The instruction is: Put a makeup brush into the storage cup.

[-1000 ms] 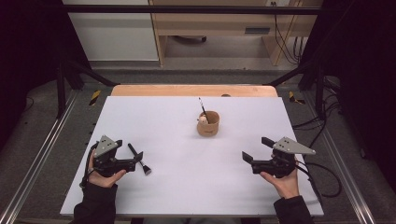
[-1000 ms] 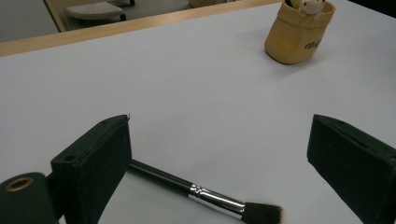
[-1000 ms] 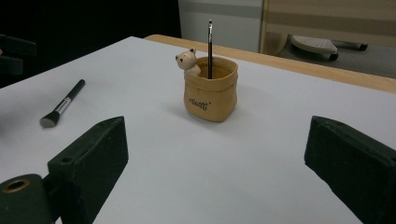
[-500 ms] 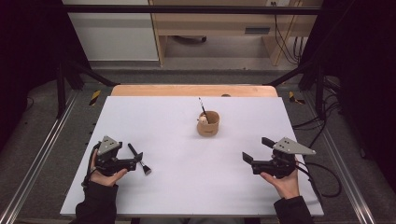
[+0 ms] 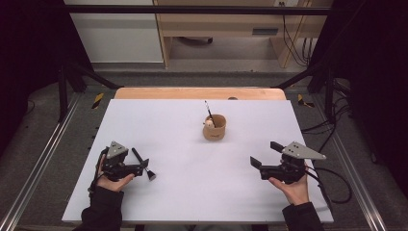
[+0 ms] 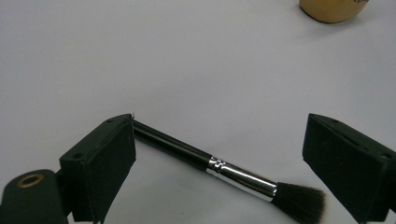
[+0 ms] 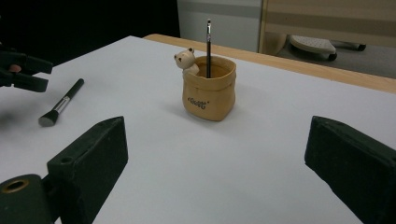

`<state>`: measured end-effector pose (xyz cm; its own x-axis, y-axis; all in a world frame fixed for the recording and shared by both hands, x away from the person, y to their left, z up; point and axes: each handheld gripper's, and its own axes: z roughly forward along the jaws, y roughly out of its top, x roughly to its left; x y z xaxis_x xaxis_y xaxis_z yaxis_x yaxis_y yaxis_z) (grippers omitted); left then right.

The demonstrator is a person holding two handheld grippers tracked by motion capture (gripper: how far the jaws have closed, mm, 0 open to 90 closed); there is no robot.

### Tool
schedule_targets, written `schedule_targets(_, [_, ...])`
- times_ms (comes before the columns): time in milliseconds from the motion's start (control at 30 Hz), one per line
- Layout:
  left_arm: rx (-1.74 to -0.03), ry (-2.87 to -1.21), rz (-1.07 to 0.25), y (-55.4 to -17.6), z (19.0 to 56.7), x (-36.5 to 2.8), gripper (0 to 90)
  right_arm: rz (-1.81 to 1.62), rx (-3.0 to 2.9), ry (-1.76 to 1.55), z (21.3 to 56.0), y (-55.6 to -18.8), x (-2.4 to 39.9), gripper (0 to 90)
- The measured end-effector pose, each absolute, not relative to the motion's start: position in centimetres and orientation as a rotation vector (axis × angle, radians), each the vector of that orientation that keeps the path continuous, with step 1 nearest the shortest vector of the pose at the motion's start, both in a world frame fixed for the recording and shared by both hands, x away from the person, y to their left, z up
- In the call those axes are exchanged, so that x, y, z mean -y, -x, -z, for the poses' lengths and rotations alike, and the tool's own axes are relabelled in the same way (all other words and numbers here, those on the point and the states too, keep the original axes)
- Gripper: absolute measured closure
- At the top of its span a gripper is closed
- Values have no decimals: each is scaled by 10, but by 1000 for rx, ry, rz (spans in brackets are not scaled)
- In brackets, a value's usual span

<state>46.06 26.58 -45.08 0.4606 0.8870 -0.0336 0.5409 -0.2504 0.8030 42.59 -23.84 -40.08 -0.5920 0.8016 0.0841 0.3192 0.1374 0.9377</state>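
A black-handled makeup brush (image 5: 143,164) (image 6: 224,172) (image 7: 60,103) with a silver ferrule lies flat on the white table (image 5: 192,202) at the left. My left gripper (image 5: 140,168) (image 6: 219,163) is open, its jaws straddling the brush with space on both sides. A tan pouch-shaped cup (image 5: 214,127) (image 7: 208,88) with a small bear figure on its rim stands mid-table, one thin black brush upright inside. My right gripper (image 5: 255,162) (image 7: 215,154) is open at the right, holding nothing and facing the cup from a distance.
The wooden back edge of the table (image 5: 199,93) runs behind the white sheet. Black frame rails (image 5: 43,159) flank both sides. Cables (image 5: 332,185) trail off the right edge near my right hand.
My left gripper has shifted slightly back toward the front-left edge, while the brush stays flat on the table. The right gripper and the cup have not moved.
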Motion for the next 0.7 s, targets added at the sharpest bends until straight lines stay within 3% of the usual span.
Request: schedule_targets(700, [-1266,-2015,-530,-468,470,-256,190,-1452,-1979,-1080,401,-426,238,63])
